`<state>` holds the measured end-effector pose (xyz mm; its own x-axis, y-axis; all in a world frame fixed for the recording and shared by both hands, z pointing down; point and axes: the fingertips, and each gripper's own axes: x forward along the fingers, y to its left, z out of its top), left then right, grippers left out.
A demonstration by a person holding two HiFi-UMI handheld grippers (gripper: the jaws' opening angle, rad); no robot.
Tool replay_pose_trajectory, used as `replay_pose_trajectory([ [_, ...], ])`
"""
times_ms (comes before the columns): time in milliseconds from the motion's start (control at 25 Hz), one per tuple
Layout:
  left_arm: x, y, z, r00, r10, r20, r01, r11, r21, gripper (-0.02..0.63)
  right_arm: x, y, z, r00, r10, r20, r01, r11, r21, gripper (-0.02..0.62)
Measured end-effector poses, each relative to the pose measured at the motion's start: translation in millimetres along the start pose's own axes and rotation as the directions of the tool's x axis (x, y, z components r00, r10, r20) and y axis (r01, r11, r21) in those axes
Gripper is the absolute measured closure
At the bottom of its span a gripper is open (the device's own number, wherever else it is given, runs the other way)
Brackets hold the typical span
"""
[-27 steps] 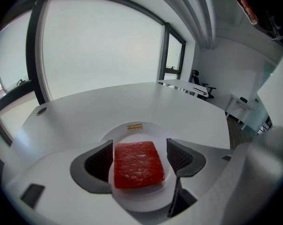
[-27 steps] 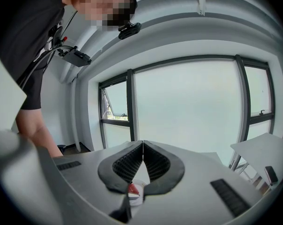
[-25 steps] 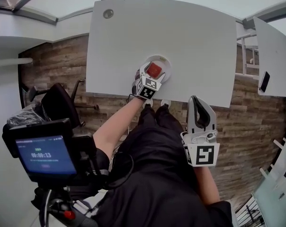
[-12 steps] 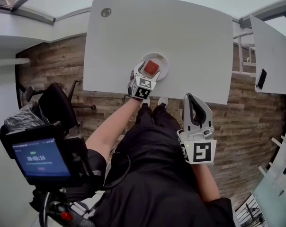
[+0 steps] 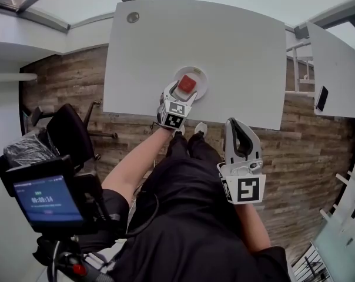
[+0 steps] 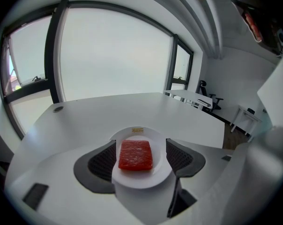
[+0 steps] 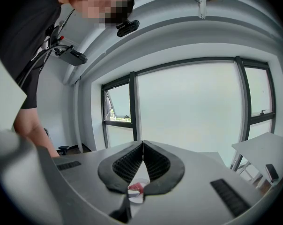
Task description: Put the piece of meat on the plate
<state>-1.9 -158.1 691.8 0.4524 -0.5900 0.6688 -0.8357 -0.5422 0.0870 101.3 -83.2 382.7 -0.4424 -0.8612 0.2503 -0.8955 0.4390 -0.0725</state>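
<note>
The piece of meat (image 5: 187, 84), a flat red slab, lies on the small round white plate (image 5: 199, 75) close to the near edge of the white table (image 5: 236, 46). My left gripper (image 5: 183, 94) is open, one jaw on each side of the plate, and the meat (image 6: 136, 154) rests on the plate (image 6: 137, 131) between them untouched. The left gripper (image 6: 141, 143) holds nothing. My right gripper (image 5: 240, 123) hangs off the table over my lap, shut and empty. In the right gripper view its jaws (image 7: 142, 145) meet, and the meat (image 7: 137, 187) shows small below them.
A round cable grommet (image 5: 133, 17) sits at the table's far left corner. A second white table (image 5: 336, 69) with a dark phone (image 5: 322, 98) stands to the right. A black chair (image 5: 69, 135) and a screen device (image 5: 47, 200) are at my left, over wooden flooring.
My left gripper has drawn back a little toward me, baring more of the meat, which stays on the plate. The right gripper has drifted slightly left.
</note>
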Motion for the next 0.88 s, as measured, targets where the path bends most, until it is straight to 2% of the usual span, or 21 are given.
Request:
replay_pose_trajectory([
  [240,-4.2,-4.0,-4.1,1.000,0.005,-0.017,-0.006,0.997,-0.071,0.267,-3.7,-3.8,-2.9,1.000,-0.004,0.006,0.003,0.999,0.041,0.588],
  [400,-51.9,-21.0,-13.1,0.999,0.027,0.023,-0.026,0.999,-0.043,0.267,-45.5,28.9,4.1,0.999,0.006,0.048,-0.007,1.000,0.030,0.588],
  [440,-58.1,-21.6,-12.7,0.999,0.037,0.032,-0.036,0.999,-0.040,0.293,-49.0,32.2,5.0,0.999,0.009,0.054,-0.010,1.000,0.028,0.588],
  [680,-72.7,-24.4,-0.3,0.994,0.067,0.081,-0.063,0.997,-0.053,0.338,-52.7,32.5,3.8,0.998,0.017,0.057,-0.018,1.000,0.023,0.588],
  [880,-91.3,-31.4,20.4,0.986,0.092,0.138,-0.082,0.994,-0.078,0.348,-53.2,30.0,4.4,0.998,0.029,0.062,-0.030,0.999,0.022,0.588],
])
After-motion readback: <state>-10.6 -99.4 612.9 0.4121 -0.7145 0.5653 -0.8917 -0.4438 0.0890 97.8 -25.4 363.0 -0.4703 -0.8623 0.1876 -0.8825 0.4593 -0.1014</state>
